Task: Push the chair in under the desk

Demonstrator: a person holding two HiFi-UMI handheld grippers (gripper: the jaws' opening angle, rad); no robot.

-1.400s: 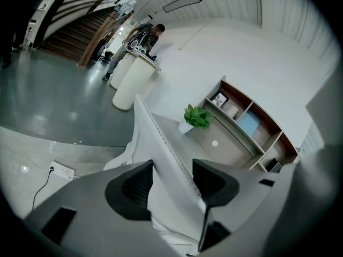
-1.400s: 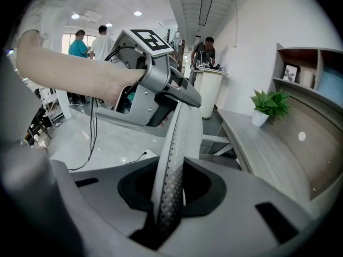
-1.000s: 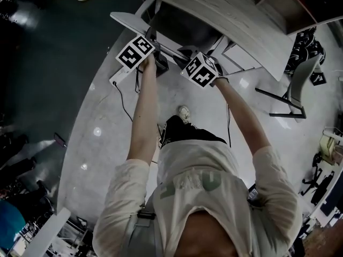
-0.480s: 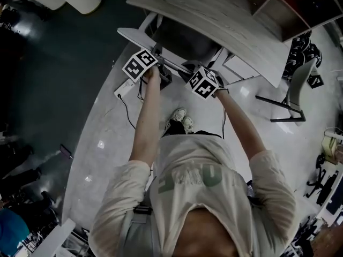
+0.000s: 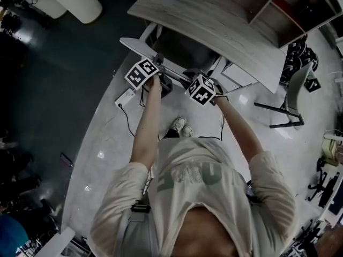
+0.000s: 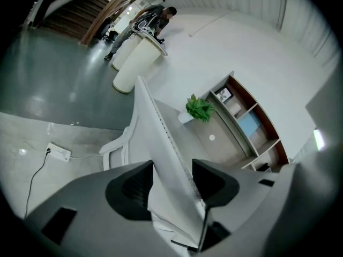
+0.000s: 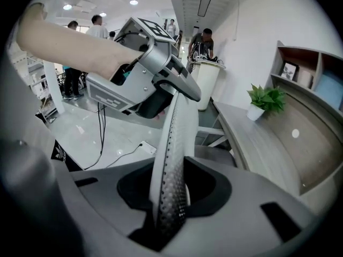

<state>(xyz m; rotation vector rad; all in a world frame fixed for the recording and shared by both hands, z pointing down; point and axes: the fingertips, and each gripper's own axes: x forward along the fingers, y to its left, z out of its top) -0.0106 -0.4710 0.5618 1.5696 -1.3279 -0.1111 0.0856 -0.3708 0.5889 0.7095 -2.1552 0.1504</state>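
A white office chair stands at the curved wooden desk (image 5: 225, 23), its dark seat (image 5: 187, 44) partly under the desktop. My two grippers clamp the top edge of the chair's white backrest (image 5: 136, 46). The left gripper (image 5: 157, 66) holds the left part; in the left gripper view the thin backrest edge (image 6: 161, 143) runs between its pads (image 6: 172, 178). The right gripper (image 5: 199, 79) holds the right part. Its view shows the perforated backrest edge (image 7: 174, 143) between its jaws (image 7: 170, 189), which have just been opening slightly while still touching it.
A white power strip (image 5: 124, 96) with a black cable lies on the floor left of the chair. A grey chair (image 5: 297, 90) stands at the right. A white round counter (image 5: 80, 1) is at the back left, and shelves (image 5: 289, 9) behind the desk. A potted plant (image 6: 199, 108) sits on the desk.
The person's feet have stepped closer together behind the chair, and more of the desk shows. Both grippers stay on the backrest's top edge.
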